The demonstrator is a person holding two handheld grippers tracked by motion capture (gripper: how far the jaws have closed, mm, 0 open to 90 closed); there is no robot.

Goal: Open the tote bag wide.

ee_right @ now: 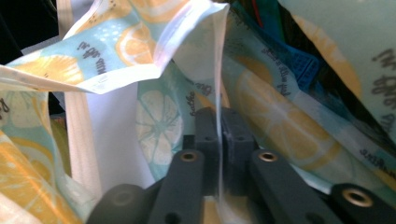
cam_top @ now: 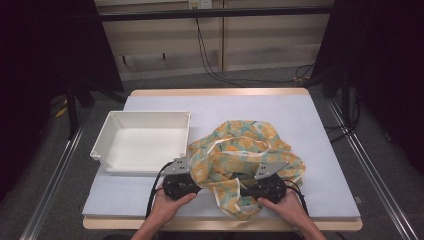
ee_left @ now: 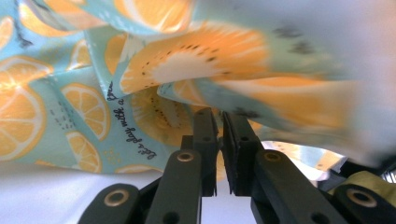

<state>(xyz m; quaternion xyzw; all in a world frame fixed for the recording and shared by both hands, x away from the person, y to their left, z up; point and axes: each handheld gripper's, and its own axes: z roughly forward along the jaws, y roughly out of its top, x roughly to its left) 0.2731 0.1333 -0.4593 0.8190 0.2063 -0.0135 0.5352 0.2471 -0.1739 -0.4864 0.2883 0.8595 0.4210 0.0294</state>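
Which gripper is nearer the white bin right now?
Left. The left gripper sits just below the near right corner of the white bin, gripping the fruit-print cloth. The right gripper is farther right, beyond the cloth's near fold.

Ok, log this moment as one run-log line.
left tool: shut on cloth | right tool: shut on cloth edge | cloth: crumpled on table | bin: left of cloth
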